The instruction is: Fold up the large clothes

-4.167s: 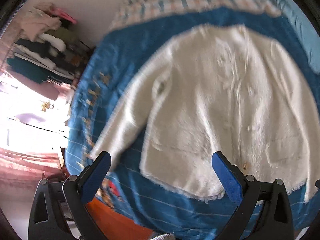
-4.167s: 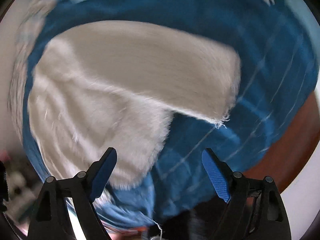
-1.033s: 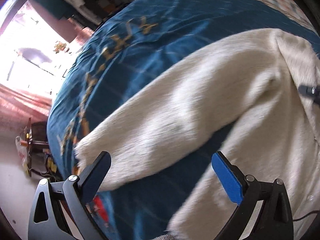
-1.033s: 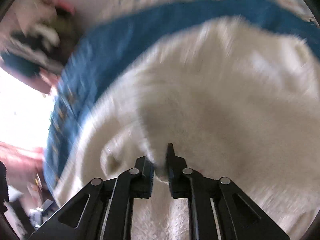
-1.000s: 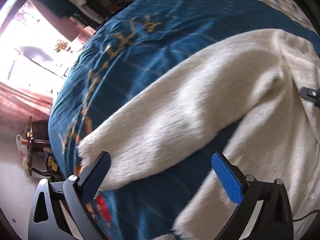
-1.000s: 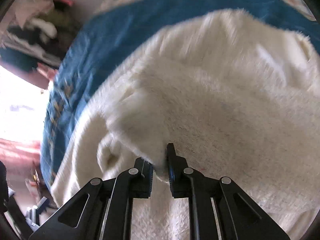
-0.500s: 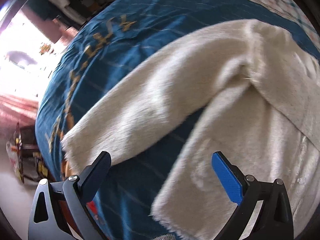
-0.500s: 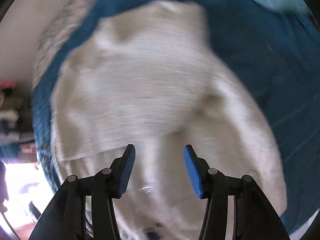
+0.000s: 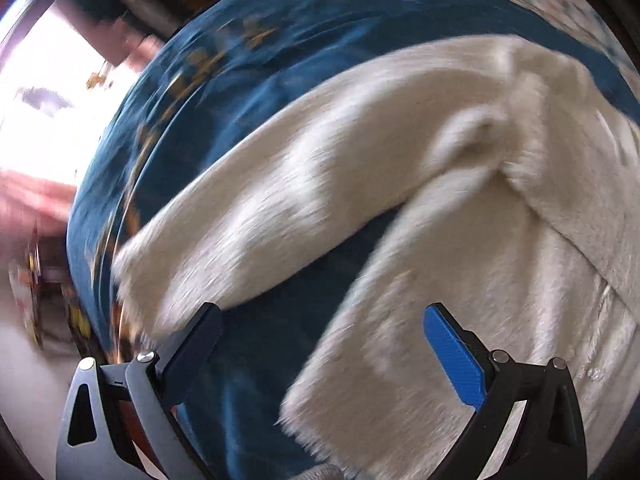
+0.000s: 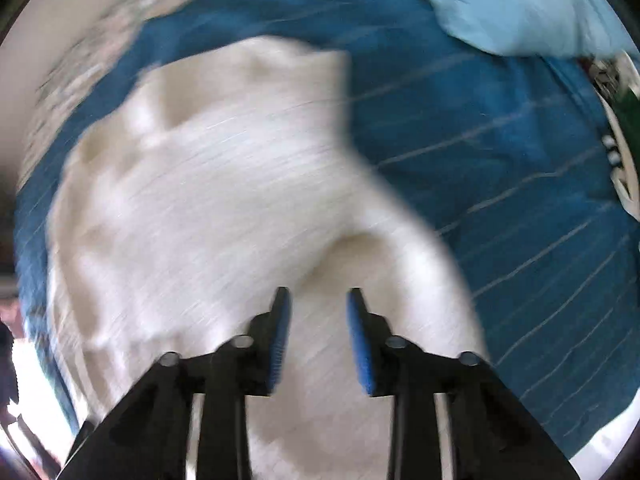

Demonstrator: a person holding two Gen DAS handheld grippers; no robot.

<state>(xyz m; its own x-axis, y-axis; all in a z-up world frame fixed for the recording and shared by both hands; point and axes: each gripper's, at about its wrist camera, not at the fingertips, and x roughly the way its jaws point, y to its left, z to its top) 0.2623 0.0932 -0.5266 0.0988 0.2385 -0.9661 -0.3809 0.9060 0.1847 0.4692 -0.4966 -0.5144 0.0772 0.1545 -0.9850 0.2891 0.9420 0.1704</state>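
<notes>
Cream fuzzy jacket spread on the blue bedspread of a bed, ahead of both claws. Left claw wide open, gripping nothing, hovering over the strip of blue between the jacket's sleeve and its body hem. Sleeve cuff just ahead of the left finger; frayed hem corner between the fingers, nearer the right one. Bed edge and bright floor beyond the cuff to the left. Right claw partly open, holding nothing, above the jacket, much blurred. Bare striped bedspread to its right, open as far as the bed's edge. Light blue pillow far ahead and to the right.
</notes>
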